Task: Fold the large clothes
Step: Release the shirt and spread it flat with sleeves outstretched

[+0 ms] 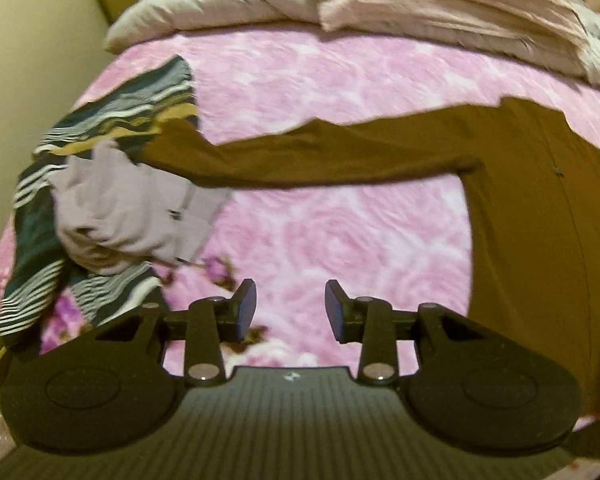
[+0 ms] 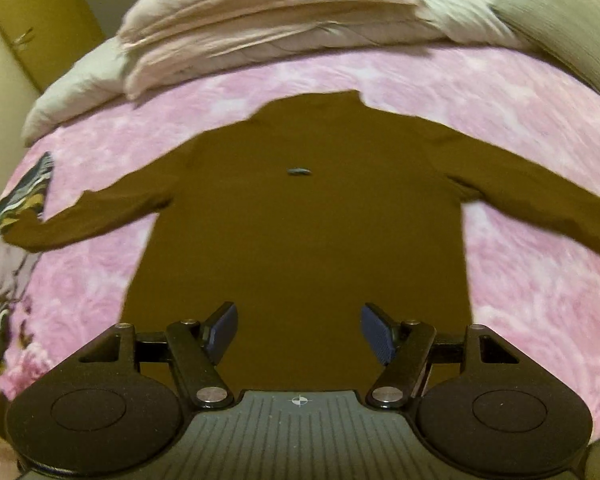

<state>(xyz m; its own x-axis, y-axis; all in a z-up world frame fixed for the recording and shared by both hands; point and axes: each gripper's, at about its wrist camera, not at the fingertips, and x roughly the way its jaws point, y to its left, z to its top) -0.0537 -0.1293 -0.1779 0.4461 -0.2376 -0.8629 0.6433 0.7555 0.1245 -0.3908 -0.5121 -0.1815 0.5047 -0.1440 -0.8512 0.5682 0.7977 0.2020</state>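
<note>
Black left tongs and right tongs, both apart, empty, above brown sweater spread flat on pink bed. Farther off: left sleeve end touching heaped laundry; likely to snag and drag when folded.

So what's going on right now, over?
Both grippers open, empty: left gripper, right gripper. Brown shirt spread flat on the bed, unfolded. Its sleeve tip lies over the clothes pile.
</note>
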